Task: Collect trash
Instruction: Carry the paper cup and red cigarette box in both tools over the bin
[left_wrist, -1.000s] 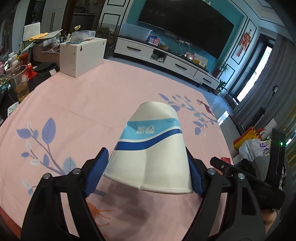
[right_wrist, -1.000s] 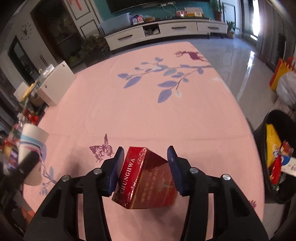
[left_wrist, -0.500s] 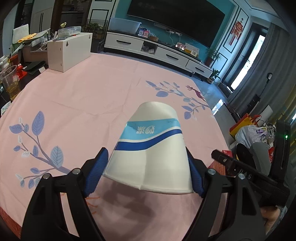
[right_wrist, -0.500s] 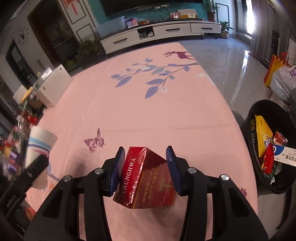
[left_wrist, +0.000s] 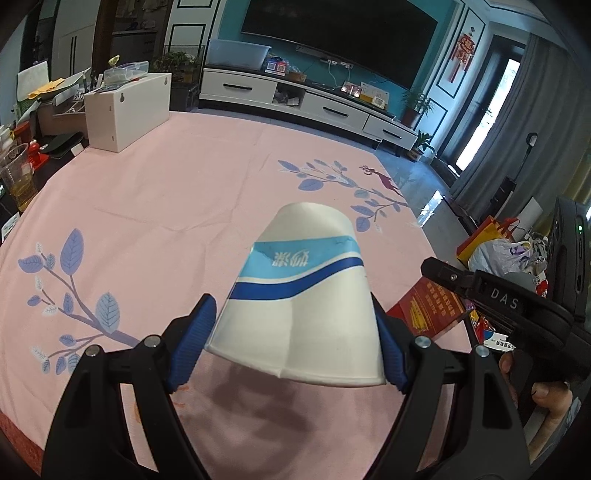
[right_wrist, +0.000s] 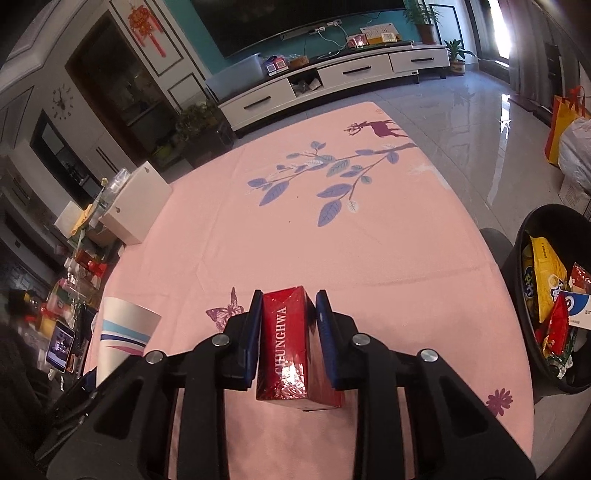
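Right gripper: jaws just closed further, now clamped flat on the red Chunghwa cigarette pack, squeezed narrower than a second ago and held above the pink-clothed counter. Left gripper: jaws wide, clamped on an inverted paper cup, unchanged. Black trash bin beside the counter, already part-filled; both items judged ready for dropping in.

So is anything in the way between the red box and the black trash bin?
Nothing visible is. The red box is clamped in the right hand-held gripper, whose jaws have just been closing on it. Only bare pink tablecloth lies between it and the black trash bin, which stands beside the table's right edge.
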